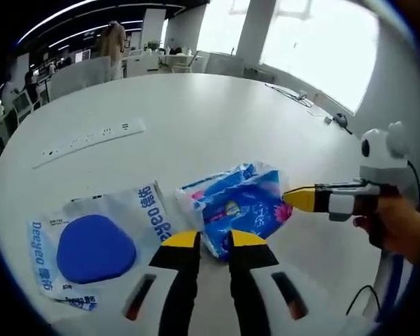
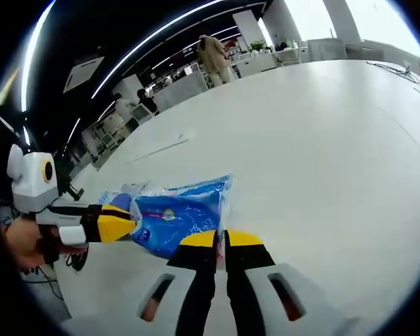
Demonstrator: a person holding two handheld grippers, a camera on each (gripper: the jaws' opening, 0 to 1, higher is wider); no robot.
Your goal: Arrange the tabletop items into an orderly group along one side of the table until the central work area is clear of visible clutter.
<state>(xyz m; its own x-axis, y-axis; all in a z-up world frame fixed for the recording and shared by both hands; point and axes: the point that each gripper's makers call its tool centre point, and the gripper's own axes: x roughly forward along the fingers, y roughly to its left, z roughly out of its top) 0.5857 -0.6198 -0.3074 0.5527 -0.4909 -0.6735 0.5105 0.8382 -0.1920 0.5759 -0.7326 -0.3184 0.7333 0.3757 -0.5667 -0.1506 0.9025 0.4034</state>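
Left gripper view: the left gripper, black with yellow tips, rises from the bottom centre, its two tips pinching the near edge of a crumpled blue-and-white patterned plastic packet that lies at centre frame on the large white round table. To the lower left, touching the packet's side, lies a flat clear-and-white plastic bag printed with blue lettering, holding a rounded blue pad. The right gripper enters from the right edge, held by a hand; its yellow tip touches the right edge of the packet, and whether its jaws are parted cannot be told here. A long white power strip lies on the table at upper left, well apart from the packet. A standing person appears at the top left.

Right gripper view: the right gripper rises from the bottom centre, its yellow tips pressed nearly together on the packet's edge. The left gripper comes in from the left of the frame, its tip at the packet's opposite end.
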